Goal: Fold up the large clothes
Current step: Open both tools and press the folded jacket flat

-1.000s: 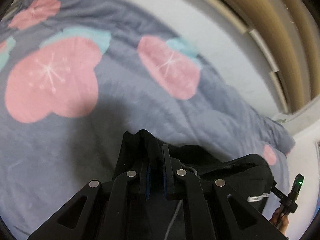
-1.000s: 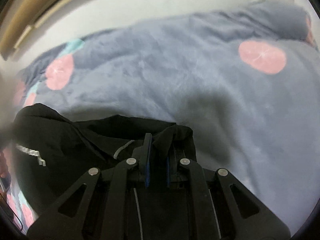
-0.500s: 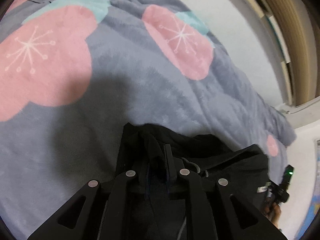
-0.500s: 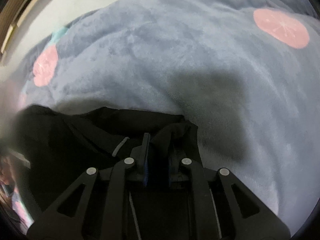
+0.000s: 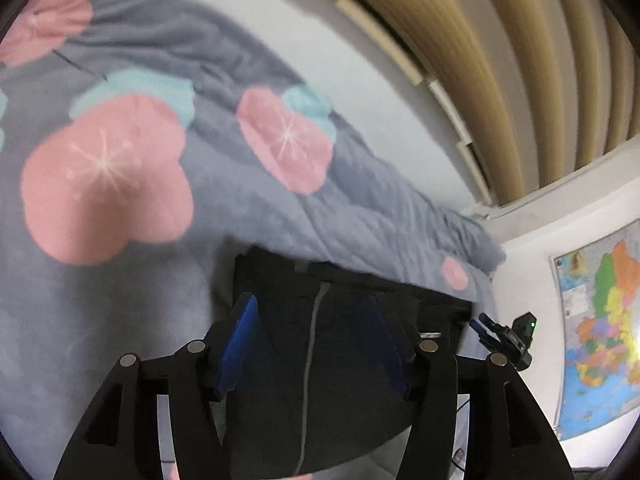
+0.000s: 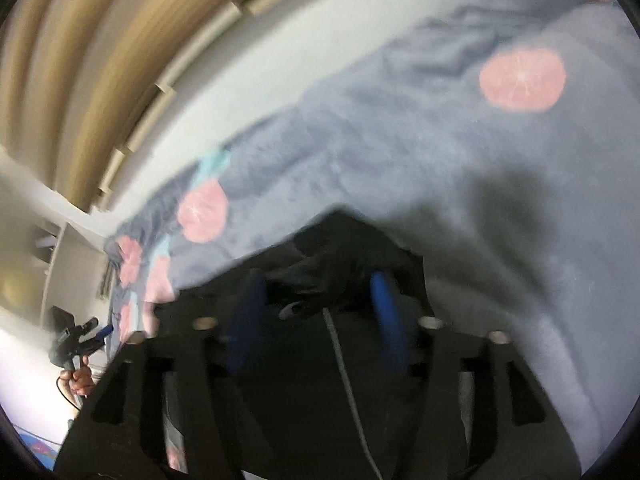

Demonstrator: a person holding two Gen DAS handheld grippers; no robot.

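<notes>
A black garment (image 5: pixel 340 360) with a grey drawstring lies flat on a grey blanket with pink flowers (image 5: pixel 120 200). My left gripper (image 5: pixel 316 308) is open, its blue pads spread wide above the garment's near part, holding nothing. In the right wrist view the same black garment (image 6: pixel 340 360) lies under my right gripper (image 6: pixel 316 284), which is also open with blue pads apart and empty. The view is blurred. The other gripper shows at the edge of each view (image 5: pixel 508 332) (image 6: pixel 76 340).
The blanket (image 6: pixel 460 184) covers a bed against a pale wall (image 5: pixel 360 80). Beige curtains (image 5: pixel 520 60) hang above. A coloured map (image 5: pixel 604 320) is on the wall at the right in the left wrist view.
Both grippers were shut on folds of the black garment. Both have opened and let it go, and both have lifted and tilted up; the garment now lies flat.
</notes>
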